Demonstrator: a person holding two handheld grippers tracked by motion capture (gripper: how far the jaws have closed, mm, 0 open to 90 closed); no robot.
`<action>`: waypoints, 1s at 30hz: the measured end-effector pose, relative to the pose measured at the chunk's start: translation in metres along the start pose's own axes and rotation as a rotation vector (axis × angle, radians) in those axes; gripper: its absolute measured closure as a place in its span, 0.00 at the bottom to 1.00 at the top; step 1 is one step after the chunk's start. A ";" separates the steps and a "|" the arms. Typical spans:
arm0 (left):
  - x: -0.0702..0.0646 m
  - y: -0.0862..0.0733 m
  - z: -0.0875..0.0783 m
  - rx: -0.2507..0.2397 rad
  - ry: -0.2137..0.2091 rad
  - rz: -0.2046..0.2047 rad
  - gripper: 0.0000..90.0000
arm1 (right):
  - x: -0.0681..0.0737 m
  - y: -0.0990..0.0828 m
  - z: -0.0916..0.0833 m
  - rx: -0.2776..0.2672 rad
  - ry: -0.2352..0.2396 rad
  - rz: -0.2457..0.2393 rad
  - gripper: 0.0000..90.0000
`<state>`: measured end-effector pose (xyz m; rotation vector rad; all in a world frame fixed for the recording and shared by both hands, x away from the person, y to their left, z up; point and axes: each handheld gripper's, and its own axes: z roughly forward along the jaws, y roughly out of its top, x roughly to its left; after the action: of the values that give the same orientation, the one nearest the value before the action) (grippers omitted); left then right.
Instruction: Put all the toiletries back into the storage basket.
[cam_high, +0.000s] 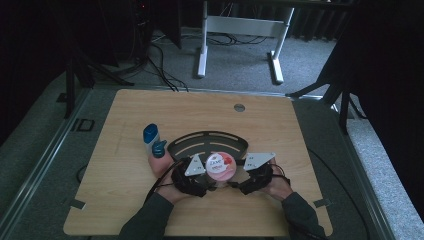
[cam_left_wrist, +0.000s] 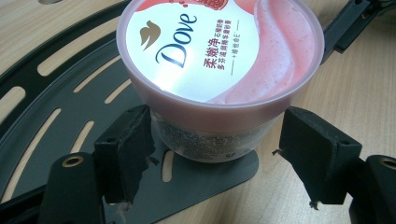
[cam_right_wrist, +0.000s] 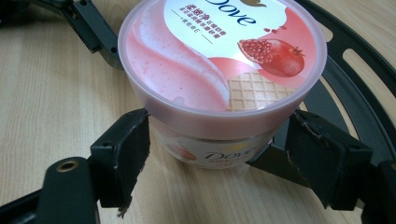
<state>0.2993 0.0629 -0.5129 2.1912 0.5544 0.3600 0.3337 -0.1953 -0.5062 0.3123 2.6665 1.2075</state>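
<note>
A pink Dove tub (cam_high: 220, 167) with a white and pink lid stands at the near edge of a dark slotted half-round tray (cam_high: 207, 142). From the left, my left gripper (cam_high: 200, 176) reaches the tub, and from the right my right gripper (cam_high: 241, 179) does the same. In the left gripper view the tub (cam_left_wrist: 219, 70) sits between the spread jaws of the left gripper (cam_left_wrist: 215, 135), one pad (cam_left_wrist: 126, 149) against its wall and the other a little off. In the right gripper view the right gripper (cam_right_wrist: 217, 135) straddles the tub (cam_right_wrist: 219, 60) the same way. Both are open.
A blue-capped bottle (cam_high: 150, 136) and a pink pump bottle (cam_high: 159, 156) stand just left of the tray, close to my left hand. Bare wooden tabletop (cam_high: 280, 125) lies to the right and behind. A white desk frame (cam_high: 240, 30) stands on the floor beyond the table.
</note>
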 end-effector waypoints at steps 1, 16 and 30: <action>0.000 0.000 0.000 0.001 0.004 0.002 0.29 | 0.000 0.000 0.000 -0.001 0.000 0.001 0.25; 0.007 0.002 -0.002 0.010 0.036 -0.005 0.29 | -0.007 0.006 0.008 -0.002 -0.006 0.003 0.24; 0.011 0.002 0.005 0.011 0.057 -0.024 0.29 | -0.015 0.005 0.014 0.000 -0.004 0.017 0.24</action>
<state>0.3113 0.0643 -0.5139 2.1889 0.6144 0.4080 0.3524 -0.1862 -0.5095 0.3372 2.6657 1.2104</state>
